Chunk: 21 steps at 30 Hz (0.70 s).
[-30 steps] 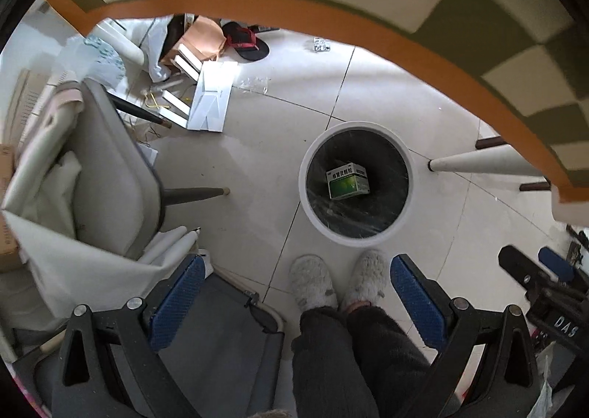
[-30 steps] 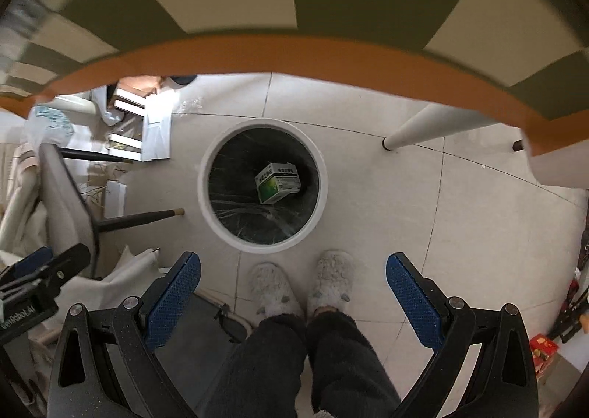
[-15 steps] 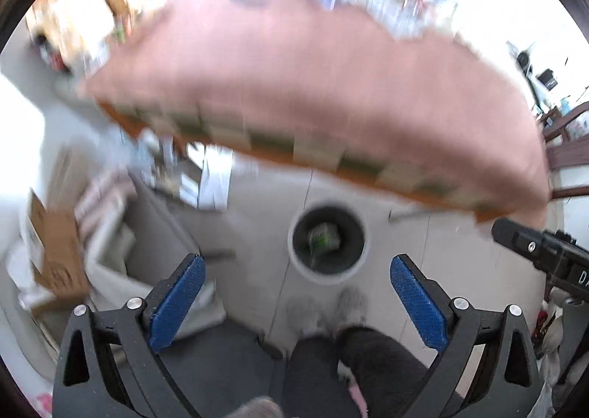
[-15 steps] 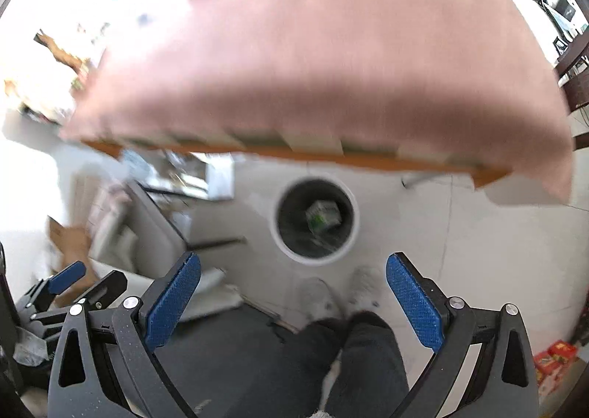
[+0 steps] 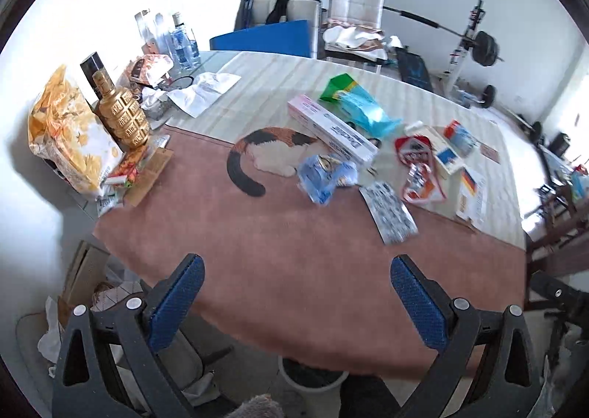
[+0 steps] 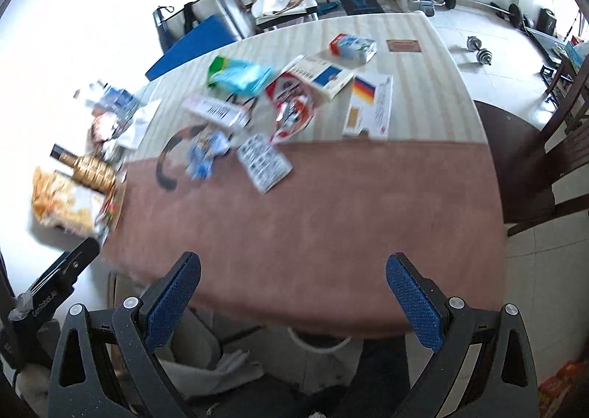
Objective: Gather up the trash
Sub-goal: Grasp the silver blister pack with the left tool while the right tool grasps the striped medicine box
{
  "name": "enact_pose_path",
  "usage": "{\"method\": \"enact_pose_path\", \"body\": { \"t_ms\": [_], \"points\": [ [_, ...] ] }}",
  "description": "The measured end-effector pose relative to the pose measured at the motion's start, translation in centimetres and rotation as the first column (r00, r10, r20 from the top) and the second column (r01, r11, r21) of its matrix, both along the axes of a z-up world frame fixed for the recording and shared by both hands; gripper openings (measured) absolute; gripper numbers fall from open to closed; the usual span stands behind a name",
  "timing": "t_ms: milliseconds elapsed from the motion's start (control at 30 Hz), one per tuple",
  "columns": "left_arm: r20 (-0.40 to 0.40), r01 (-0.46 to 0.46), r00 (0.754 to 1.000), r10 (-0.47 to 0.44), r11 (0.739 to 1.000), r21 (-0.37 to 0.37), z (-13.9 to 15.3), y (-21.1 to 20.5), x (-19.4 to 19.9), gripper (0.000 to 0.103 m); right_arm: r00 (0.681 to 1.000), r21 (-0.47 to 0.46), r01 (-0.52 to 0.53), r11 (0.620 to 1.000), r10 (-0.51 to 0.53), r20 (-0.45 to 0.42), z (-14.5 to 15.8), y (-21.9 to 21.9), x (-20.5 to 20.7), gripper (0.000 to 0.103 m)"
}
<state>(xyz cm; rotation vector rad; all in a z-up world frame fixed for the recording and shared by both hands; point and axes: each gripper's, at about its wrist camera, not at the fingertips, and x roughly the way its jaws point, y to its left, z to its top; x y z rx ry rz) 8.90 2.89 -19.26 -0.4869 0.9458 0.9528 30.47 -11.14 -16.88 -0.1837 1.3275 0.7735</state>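
We record, at the left edge of the table, a yellow snack bag with a gold grenade-shaped bottle touching its right side, and a black box behind the bottle. Clear water bottles stand farther back near the far left corner. A calico cat figure is printed on the table covering. Beyond the table we note a white chair piled with papers, a blue panel, and a barbell on its rack. A dark wooden chair stands beside the table's right side.
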Motion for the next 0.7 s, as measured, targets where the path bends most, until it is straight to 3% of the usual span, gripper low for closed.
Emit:
{"method": "enact_pose_path", "body": {
  "t_ms": [67,267,400,500,600,700],
  "points": [
    [-0.046,-0.042,0.998,0.041,0.999,-0.025,-1.6,1.4,2.6,0.103,1.000,-0.036,0.024,0.999,-0.024,-0.011,-2.2,1.6,4.1,0.102],
    [-0.123,-0.132,0.987,0.105,0.962,-0.239,-7.7,5.6,9.8,0.103,0.997,-0.180,0.052,0.982,-0.060,-0.040,-10.8,7.8,15.0,0.102],
    [-0.134,-0.179,0.982,0.136,0.903,-0.392,-11.9,7.4,13.6,0.103,0.995,-0.251,0.035,0.967,-0.057,-0.081,-16.0,12.3,18.8,0.100],
    [-0.112,-0.192,0.981,0.157,0.832,-0.520,-15.0,8.5,16.1,0.103,0.996,-0.303,0.011,0.953,-0.037,-0.080,-18.7,14.9,20.4,0.099],
    [-0.121,-0.206,0.979,0.167,0.784,-0.585,-17.4,8.8,18.0,0.102,0.997,-0.359,-0.017,0.933,-0.013,-0.082,-20.6,16.4,21.1,0.097],
    [-0.142,-0.206,0.978,0.151,0.773,-0.600,-19.1,8.7,19.5,0.102,0.998,-0.387,-0.044,0.921,0.027,-0.050,-20.7,17.1,20.8,0.096]
  ]
}}
